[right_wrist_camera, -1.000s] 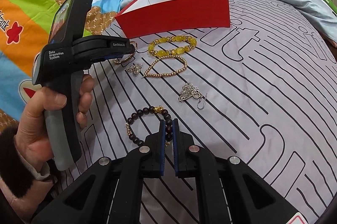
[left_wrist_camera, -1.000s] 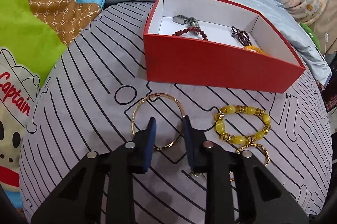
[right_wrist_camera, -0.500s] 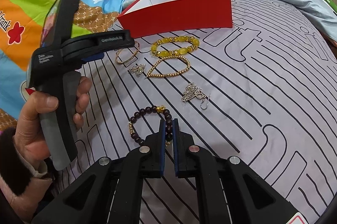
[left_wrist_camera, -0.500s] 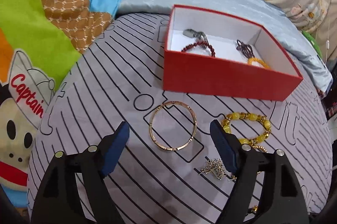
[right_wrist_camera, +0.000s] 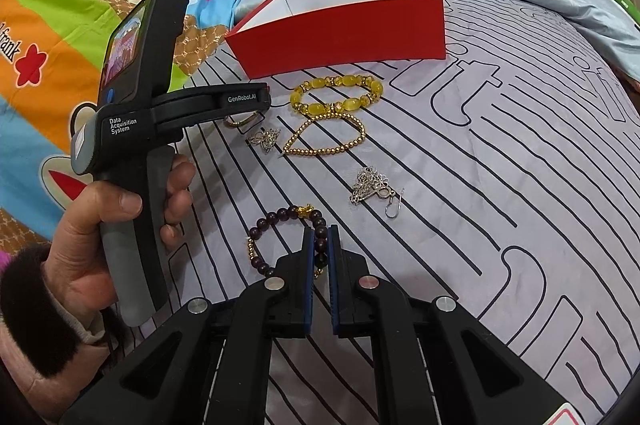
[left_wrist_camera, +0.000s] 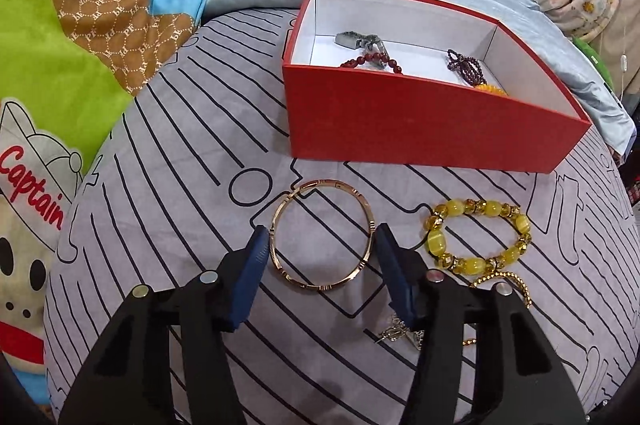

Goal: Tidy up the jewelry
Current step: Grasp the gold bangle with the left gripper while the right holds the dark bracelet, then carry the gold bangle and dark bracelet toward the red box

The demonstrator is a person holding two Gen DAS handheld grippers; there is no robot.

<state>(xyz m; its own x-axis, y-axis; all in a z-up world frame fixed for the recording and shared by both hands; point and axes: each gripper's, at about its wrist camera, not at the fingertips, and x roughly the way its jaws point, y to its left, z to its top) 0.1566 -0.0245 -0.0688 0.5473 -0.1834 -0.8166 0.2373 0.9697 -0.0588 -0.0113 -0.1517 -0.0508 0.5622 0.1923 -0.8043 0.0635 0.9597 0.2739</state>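
Left wrist: left gripper point(left_wrist_camera: 322, 245) closing around gold bangle point(left_wrist_camera: 322, 235), blue pads flanking without pressing; red box point(left_wrist_camera: 420, 129) beyond. Right wrist: right gripper point(right_wrist_camera: 321, 243) clamped on dark bead bracelet point(right_wrist_camera: 280, 225); box far ahead.

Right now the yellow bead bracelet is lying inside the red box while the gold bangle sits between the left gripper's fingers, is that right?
Not quite: the yellow bead bracelet lies on the bedspread in front of the red box, as the left wrist view shows. The gold bangle does sit between the closing left gripper's fingers.
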